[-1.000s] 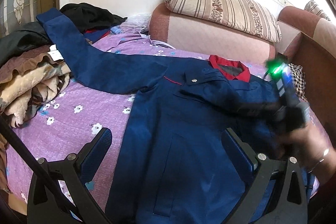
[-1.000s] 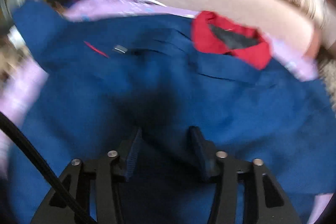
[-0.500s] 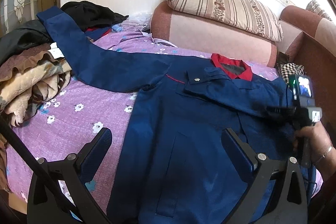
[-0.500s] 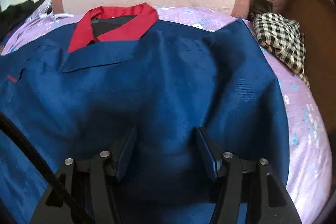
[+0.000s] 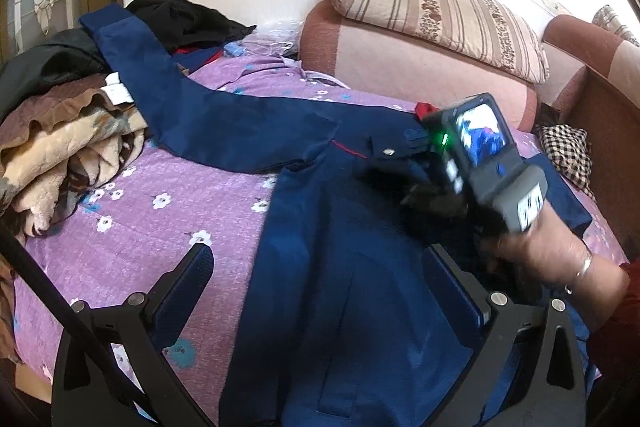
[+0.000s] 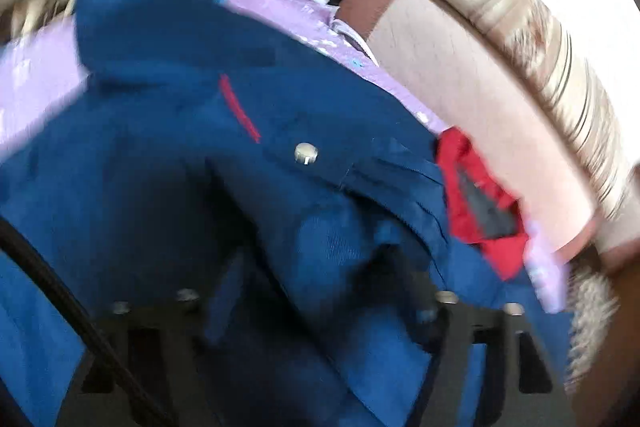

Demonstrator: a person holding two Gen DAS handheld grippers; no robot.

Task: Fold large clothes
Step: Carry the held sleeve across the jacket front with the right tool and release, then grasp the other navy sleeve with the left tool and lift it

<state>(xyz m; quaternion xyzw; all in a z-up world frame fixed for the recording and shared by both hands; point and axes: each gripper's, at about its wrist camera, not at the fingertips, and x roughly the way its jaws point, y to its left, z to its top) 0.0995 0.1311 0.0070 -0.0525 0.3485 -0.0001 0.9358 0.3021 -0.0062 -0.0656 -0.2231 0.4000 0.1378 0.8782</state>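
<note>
1 blue jacket (image 5: 344, 267) lying flat on purple bedsheet (image 5: 132, 227); left gripper (image 5: 316, 279) hovering spread wide, gripping nothing; right gripper (image 6: 316, 291) closing, blue fabric bunching between its jaws

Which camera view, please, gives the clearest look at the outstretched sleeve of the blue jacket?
The left wrist view: the sleeve lies sharp and full-length across the purple bedspread. The right wrist view shows only a blurred part of it.
</note>
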